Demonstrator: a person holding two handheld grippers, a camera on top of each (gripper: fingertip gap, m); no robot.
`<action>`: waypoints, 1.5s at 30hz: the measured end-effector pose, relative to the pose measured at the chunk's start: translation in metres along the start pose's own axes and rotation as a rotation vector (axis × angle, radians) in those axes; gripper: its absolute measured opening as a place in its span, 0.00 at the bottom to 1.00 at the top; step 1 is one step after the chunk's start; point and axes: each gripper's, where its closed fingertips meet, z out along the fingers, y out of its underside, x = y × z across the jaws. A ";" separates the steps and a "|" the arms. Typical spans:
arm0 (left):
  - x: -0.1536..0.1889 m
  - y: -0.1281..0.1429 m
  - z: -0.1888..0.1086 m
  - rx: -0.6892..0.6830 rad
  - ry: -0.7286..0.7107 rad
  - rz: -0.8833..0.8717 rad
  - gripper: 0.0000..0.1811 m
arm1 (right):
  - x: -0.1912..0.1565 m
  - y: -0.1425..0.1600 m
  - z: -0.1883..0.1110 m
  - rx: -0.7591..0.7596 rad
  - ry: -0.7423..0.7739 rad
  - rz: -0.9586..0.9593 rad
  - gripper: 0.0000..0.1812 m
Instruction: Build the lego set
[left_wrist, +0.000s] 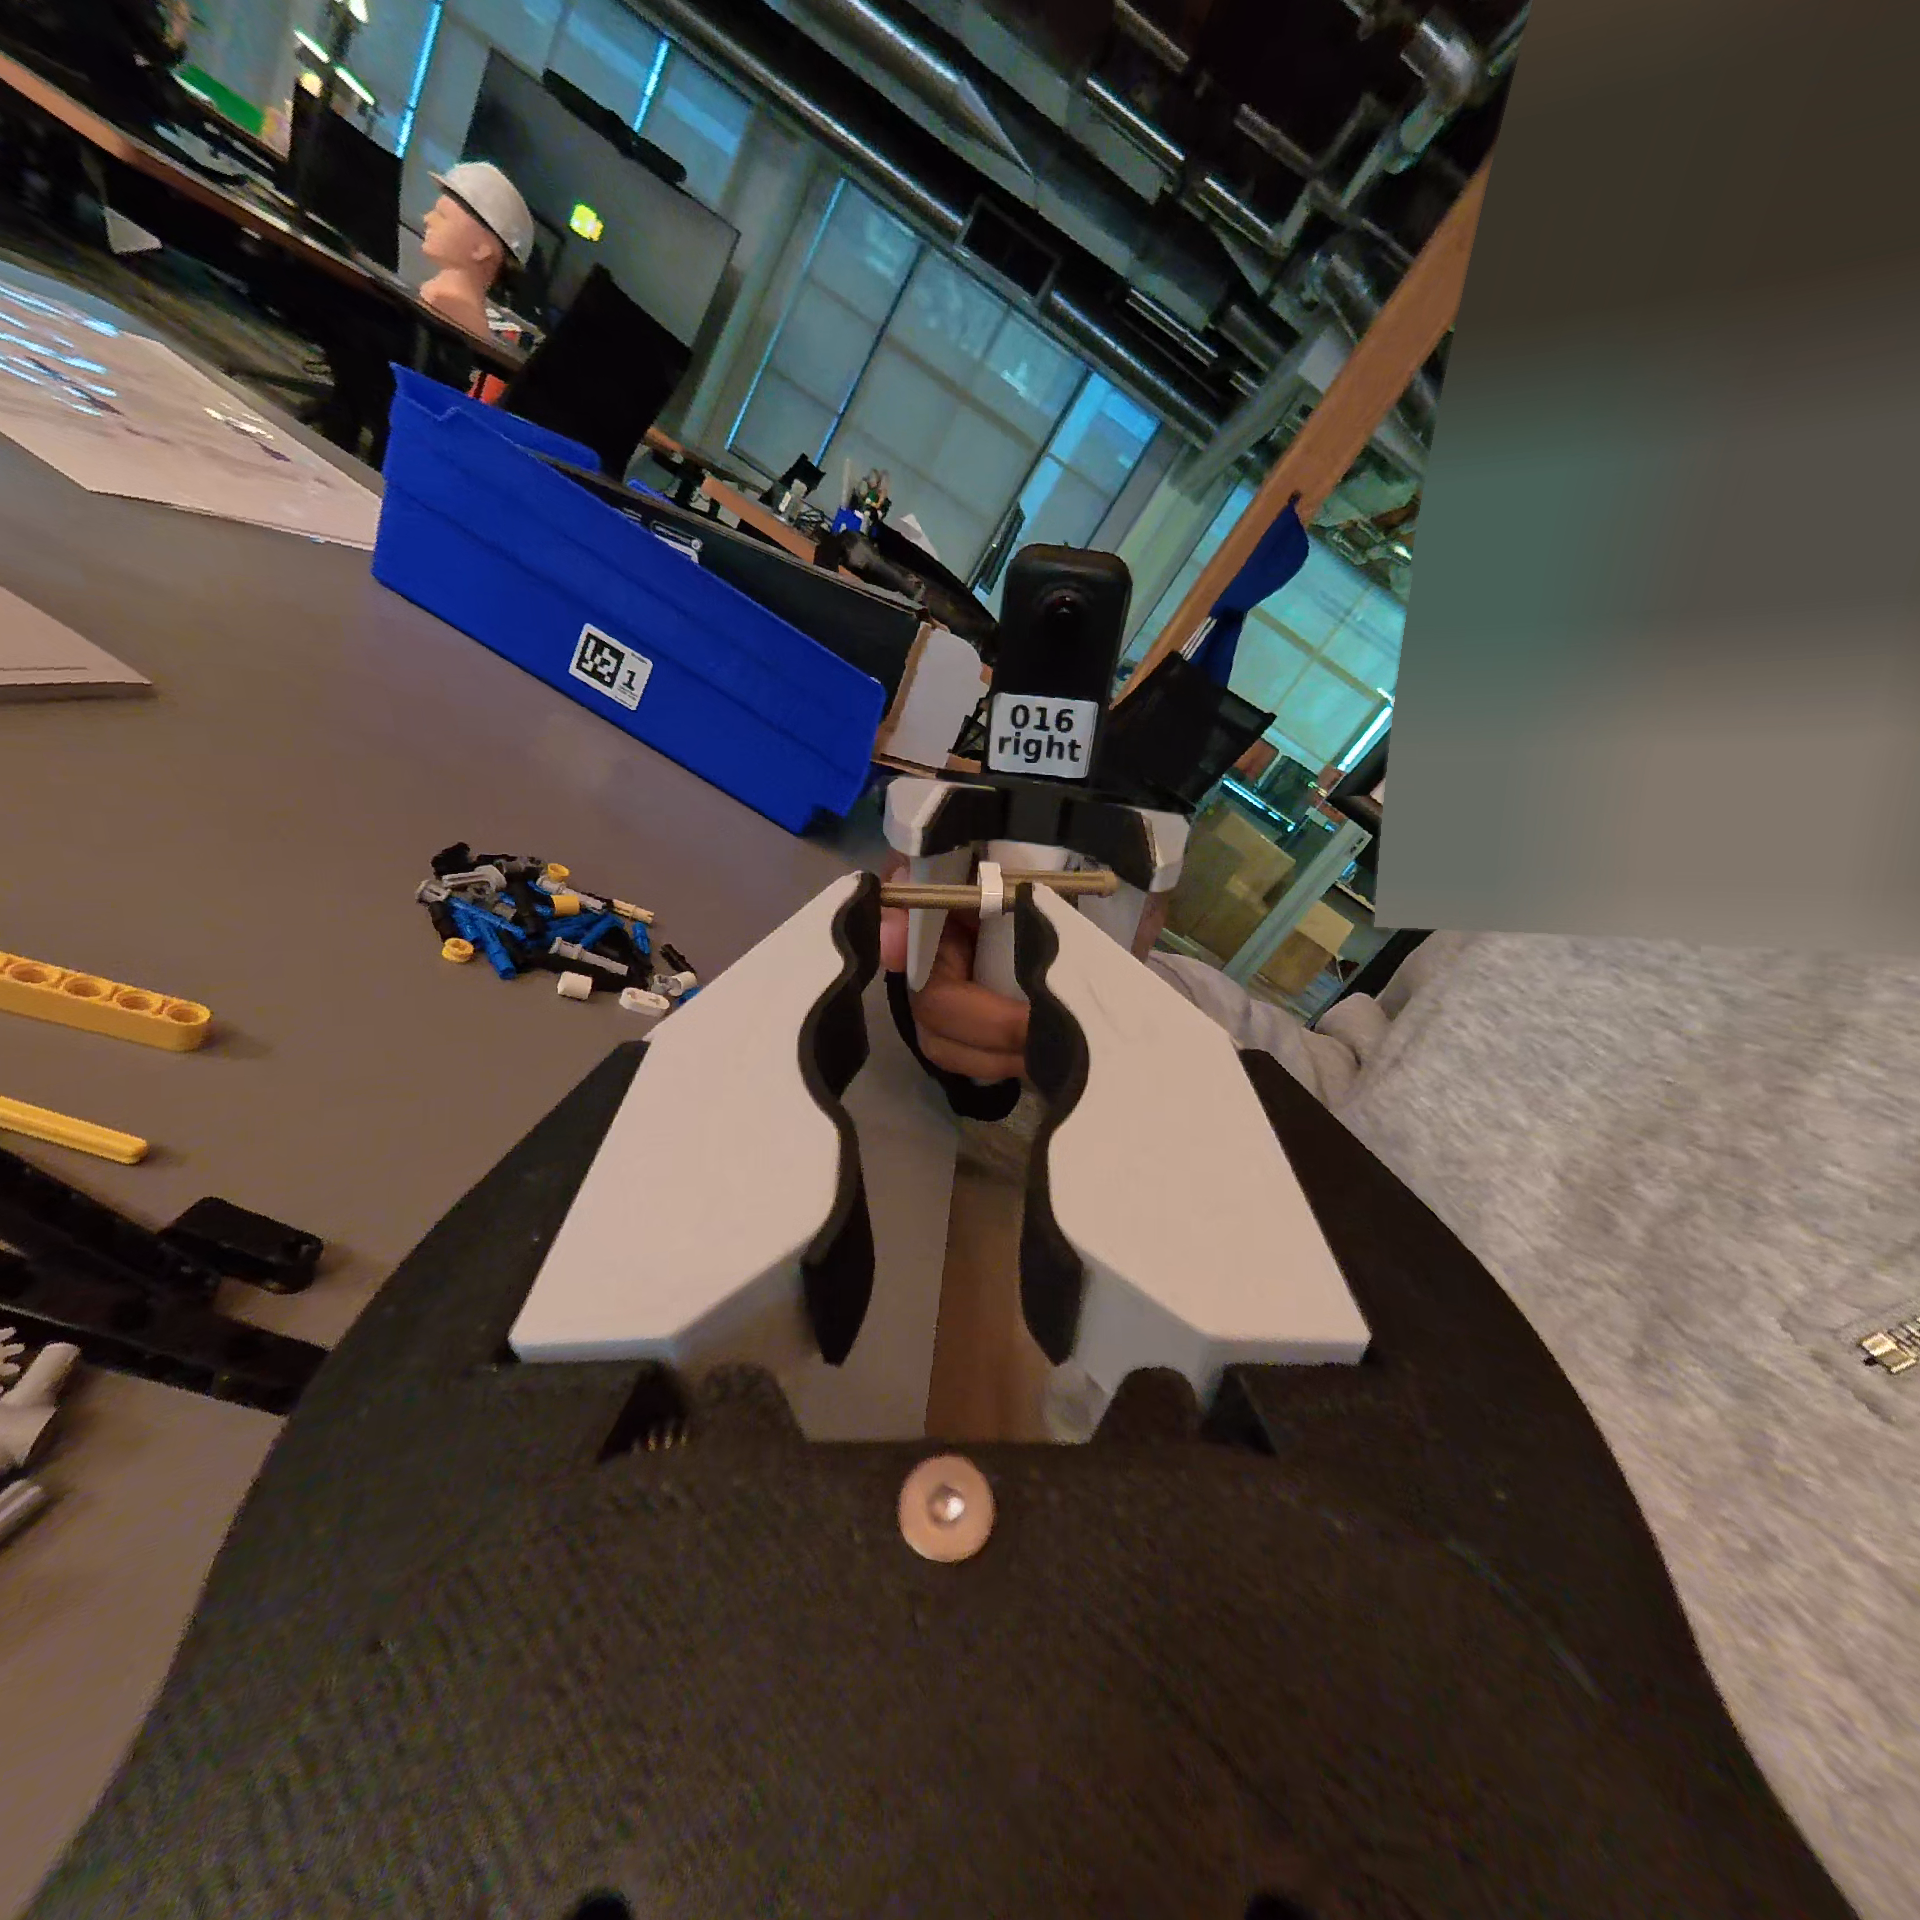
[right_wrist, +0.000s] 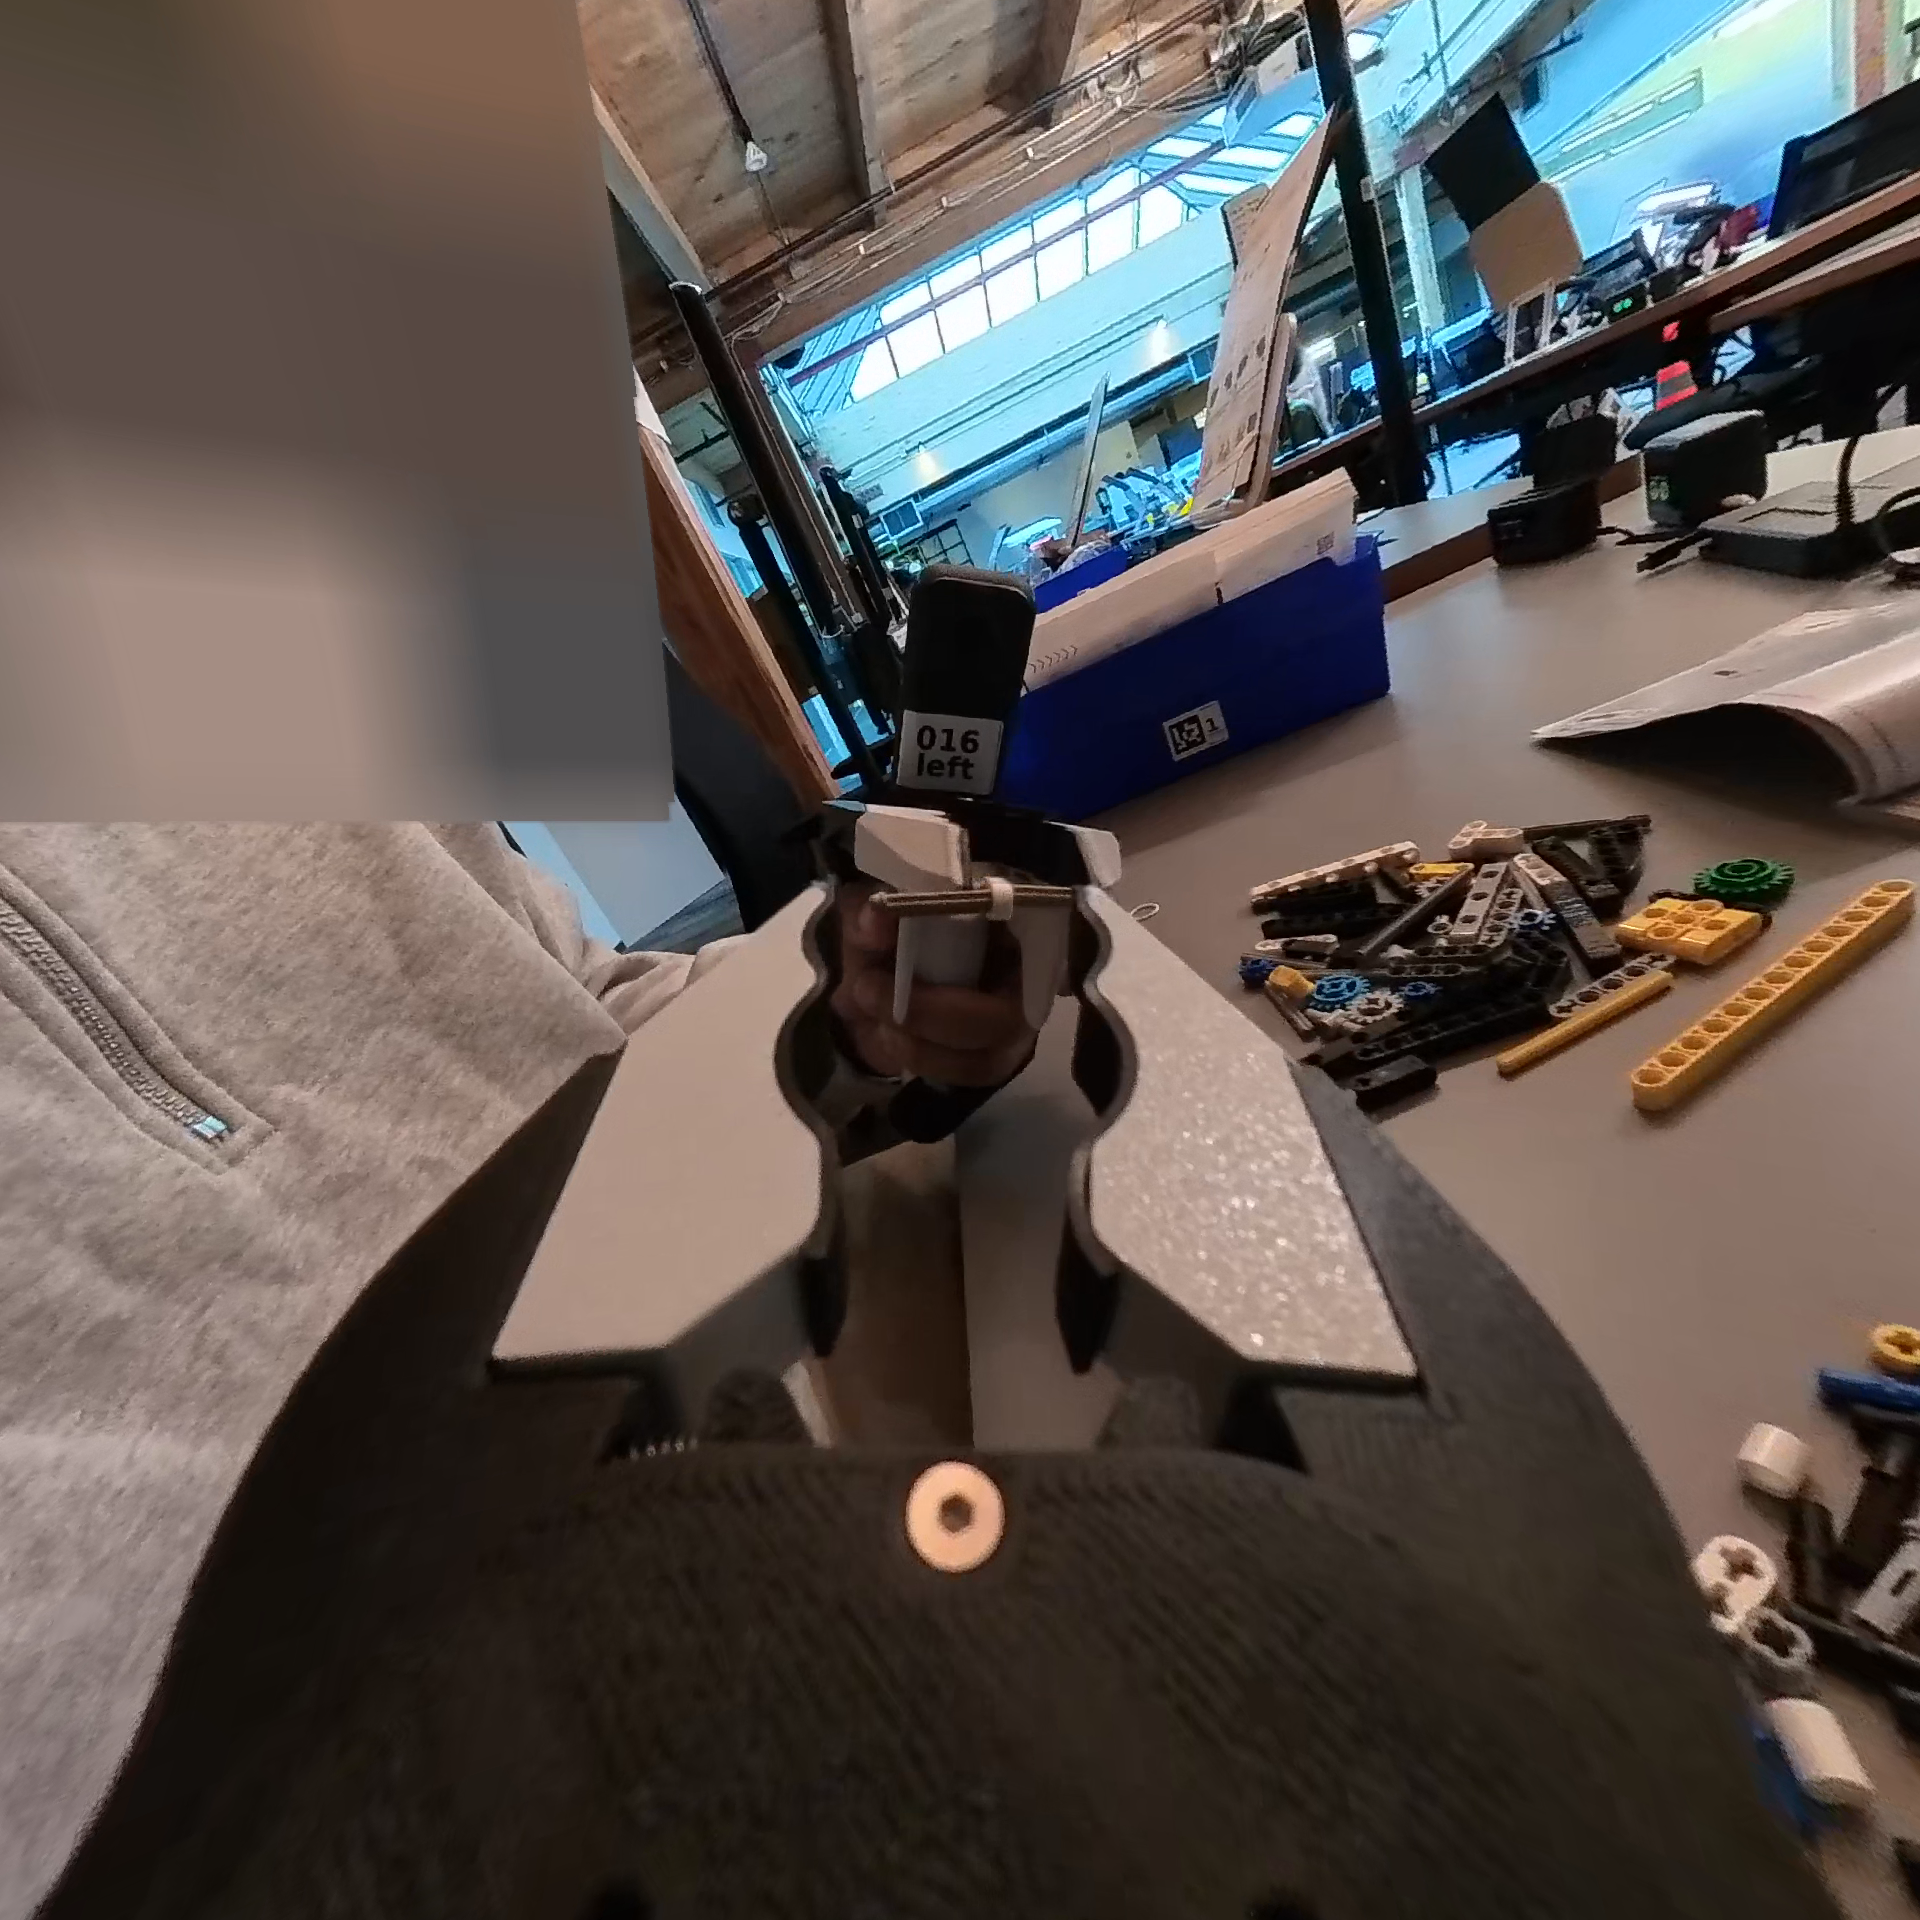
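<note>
Both tools are raised off the tabletop (right_wrist: 1558, 1195) and point at each other, and neither holds anything. The left tool (left_wrist: 940, 914) stands released, its fingers parted with clear space between them; the right tool (right_wrist: 951, 935) is released too. No piece has been joined, so the build seems to be at its very start, with the step in hand a squaring-up before the first pick.

The lego parts lie loose on the tabletop. Taking the blue bin (left_wrist: 623, 613) as the landmark, a small pile of pins and connectors (left_wrist: 551, 925) lies just in front of it, nearer the person. A larger heap of black beams and gears (right_wrist: 1455, 966) sits in front of the bin in the right wrist view, with a long yellow beam (right_wrist: 1766, 997) beside it.

The next move probably calls for lowering one tool over a chosen piece.

The open booklet (right_wrist: 1787, 707) is cut off at the edge, and small parts blur together.
</note>
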 end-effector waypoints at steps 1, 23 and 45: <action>0.000 0.000 0.000 -0.001 0.002 0.001 0.13 | 0.000 0.000 0.000 0.001 -0.003 0.004 0.22; 0.001 0.004 0.002 -0.021 -0.008 0.036 0.13 | -0.005 0.006 0.004 -0.053 -0.015 -0.023 0.15; 0.004 0.004 0.003 -0.026 -0.013 0.071 0.13 | -0.007 0.006 0.003 -0.089 -0.017 -0.057 0.13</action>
